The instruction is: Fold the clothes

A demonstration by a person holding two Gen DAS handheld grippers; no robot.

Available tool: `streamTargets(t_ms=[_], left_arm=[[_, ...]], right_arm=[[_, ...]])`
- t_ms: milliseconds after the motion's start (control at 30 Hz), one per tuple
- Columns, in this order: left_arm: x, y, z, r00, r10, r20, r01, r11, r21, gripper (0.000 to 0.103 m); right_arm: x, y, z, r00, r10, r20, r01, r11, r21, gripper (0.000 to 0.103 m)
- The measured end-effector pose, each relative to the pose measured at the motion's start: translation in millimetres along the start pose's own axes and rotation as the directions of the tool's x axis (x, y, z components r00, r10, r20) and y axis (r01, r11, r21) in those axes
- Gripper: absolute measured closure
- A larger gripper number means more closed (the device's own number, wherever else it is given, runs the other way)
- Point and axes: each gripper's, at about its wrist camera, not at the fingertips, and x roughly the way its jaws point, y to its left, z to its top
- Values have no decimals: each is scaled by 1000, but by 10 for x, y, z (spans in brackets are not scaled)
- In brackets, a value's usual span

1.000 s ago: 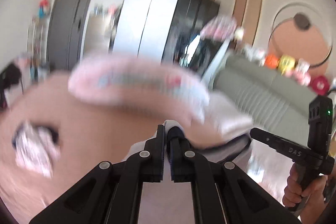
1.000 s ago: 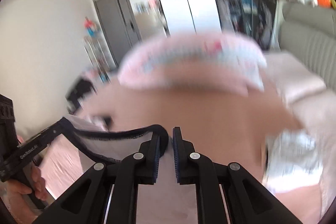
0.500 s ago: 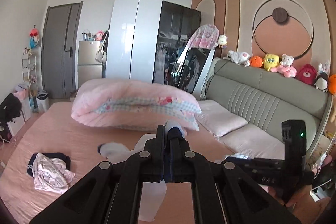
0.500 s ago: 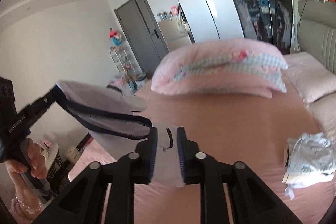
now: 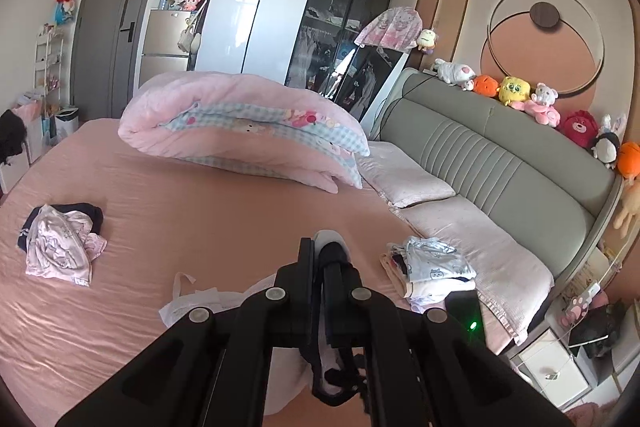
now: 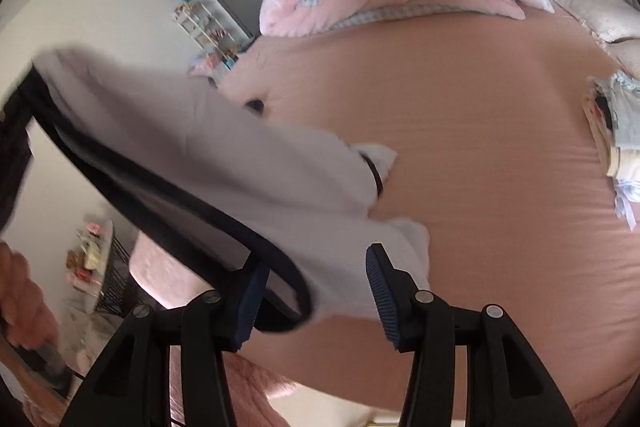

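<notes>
Left gripper (image 5: 320,259) clamped on white dark-trimmed garment (image 6: 224,167); right gripper (image 6: 316,287) apart; fabric light, limp, probably best retaken at the trimmed edge

I count two claws: my left claw (image 5: 320,259), its jaws pinched tight on one white garment (image 5: 208,301), and my right claw (image 6: 316,291), jaws apart. On the bed (image 5: 192,211) lie one rolled pink quilt (image 5: 244,123) at twelve o'clock, one loose heap of clothes (image 5: 60,243) at nine o'clock, and one folded stack (image 5: 430,267) at three o'clock. Two pillows (image 5: 404,177) sit by the headboard (image 5: 500,155). One wardrobe (image 5: 288,11), one door (image 5: 116,23).
</notes>
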Motion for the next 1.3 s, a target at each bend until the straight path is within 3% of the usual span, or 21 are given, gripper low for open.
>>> streamTargets(t_ms=[100, 167, 200, 233, 267, 300, 367, 433, 500, 567, 667, 733, 800, 867, 933, 1000, 1067, 1133, 1200, 1300], left_arm=[[-38, -103, -92, 1000, -6, 0, 6, 1000, -11, 101], [-14, -163, -287, 999, 22, -34, -23, 1000, -14, 101], [9, -164, -421, 998, 33, -59, -34, 999, -29, 101], [21, -147, -556, 996, 35, -79, -39, 998, -51, 101], [22, -124, -679, 995, 34, -93, -41, 996, -73, 101], [-8, -119, -753, 995, 26, -97, -34, 996, -82, 101], [-116, -134, -822, 996, -2, -89, -5, 997, -77, 101], [-369, -260, -766, 994, -101, -31, 100, 994, -40, 100], [-647, -483, -680, 988, -150, 21, 149, 988, 45, 100], [-834, -620, -636, 984, -175, 39, 172, 983, 70, 99], [-905, -597, -644, 983, -179, 33, 178, 984, 4, 99], [-707, -472, -764, 994, -103, -24, 102, 994, -41, 99], [-301, -237, -942, 988, -72, -137, 55, 991, -120, 99], [236, 63, -1072, 967, -81, -243, 32, 979, -200, 99], [735, 296, -1029, 953, -29, -301, -32, 980, -195, 100], [960, 357, -669, 962, 16, -274, -61, 986, -156, 100], [789, 208, -66, 989, 35, -142, -48, 995, -89, 100], [406, -22, 571, 999, 42, 21, -42, 999, -6, 100], [34, -227, 1129, 986, 37, 162, -49, 997, 66, 100], [-433, -415, 1470, 961, 33, 273, -71, 989, 128, 98]], right_arm=[[79, 78, -166, 992, -127, -11, 126, 990, -67, 52], [211, 7, -307, 980, -197, 27, 198, 974, -106, 54], [250, -30, -338, 971, -234, 40, 237, 964, -121, 70], [239, -66, -333, 951, -300, 70, 307, 942, -137, 88], [227, -102, -328, 926, -365, 101, 376, 914, -150, 92], [123, -136, -304, 885, -433, 170, 458, 876, -151, 97], [-285, -202, -202, 798, -501, 335, 559, 824, -99, 98], [-711, -257, -22, 753, -507, 420, 573, 819, -39, 98], [-1176, -190, 124, 705, -480, 522, 570, 822, -15, 98], [-1642, 6, 126, 632, -438, 639, 581, 814, -18, 98], [-2177, 196, 50, 598, -341, 726, 529, 847, -38, 98], [-2254, 155, -24, 653, -282, 702, 454, 889, -65, 98], [-2138, 53, -14, 716, -253, 650, 401, 912, -86, 98], [-1596, -210, 91, 793, -291, 534, 393, 916, -84, 98], [-1047, -445, 274, 823, -379, 424, 456, 885, -93, 98], [-653, -624, 512, 806, -445, 389, 526, 841, -128, 98], [-726, -520, 889, 789, -448, 421, 551, 818, -164, 98], [-1281, -281, 1310, 759, -403, 512, 533, 836, -133, 98], [-2027, 27, 1700, 723, -325, 610, 465, 881, -81, 98], [-2817, 376, 1920, 650, -219, 728, 386, 920, -68, 98]])
